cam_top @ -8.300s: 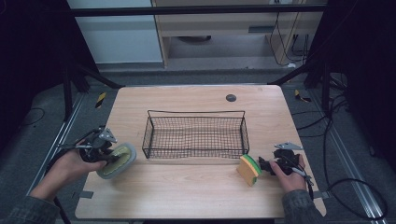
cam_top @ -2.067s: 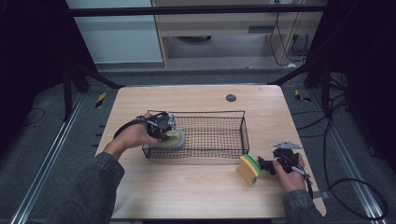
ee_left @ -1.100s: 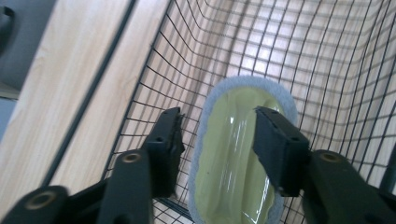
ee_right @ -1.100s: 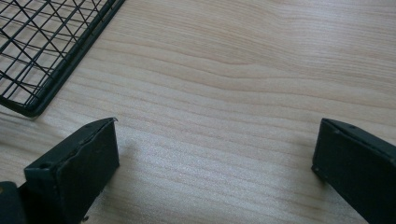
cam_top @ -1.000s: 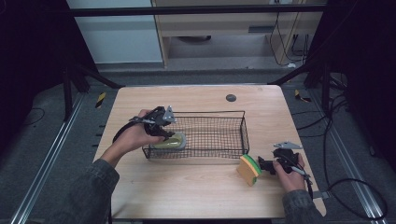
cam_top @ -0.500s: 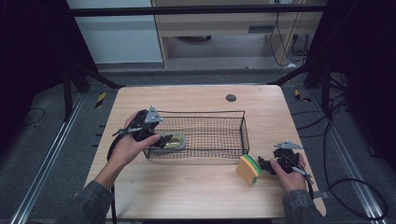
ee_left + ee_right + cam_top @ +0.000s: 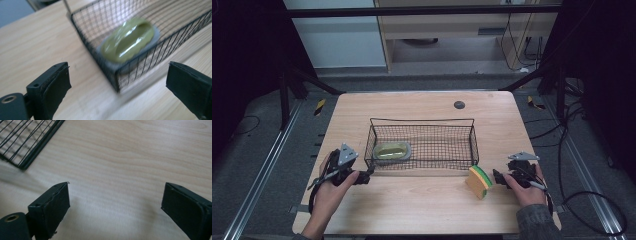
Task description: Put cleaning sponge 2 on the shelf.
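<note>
The wooden table [image 7: 427,205] stood pale and grained on a dark grey floor, with black frame legs at its sides, cables trailing at the right, and a light cabinet beyond its far edge. A small dark disc [image 7: 459,104] sat near that far edge. Mid-table was the black wire basket [image 7: 422,122], and the green dish on its grey base [image 7: 392,150] lay inside, at the basket's left end. The left gripper [image 7: 368,173] rested just outside that corner, jaws spread and empty. The right gripper [image 7: 496,177] lay near the table's right edge, jaws apart, having just been narrowing, nothing between them; the yellow-green sponge [image 7: 479,181] stood just beside its tips
</note>
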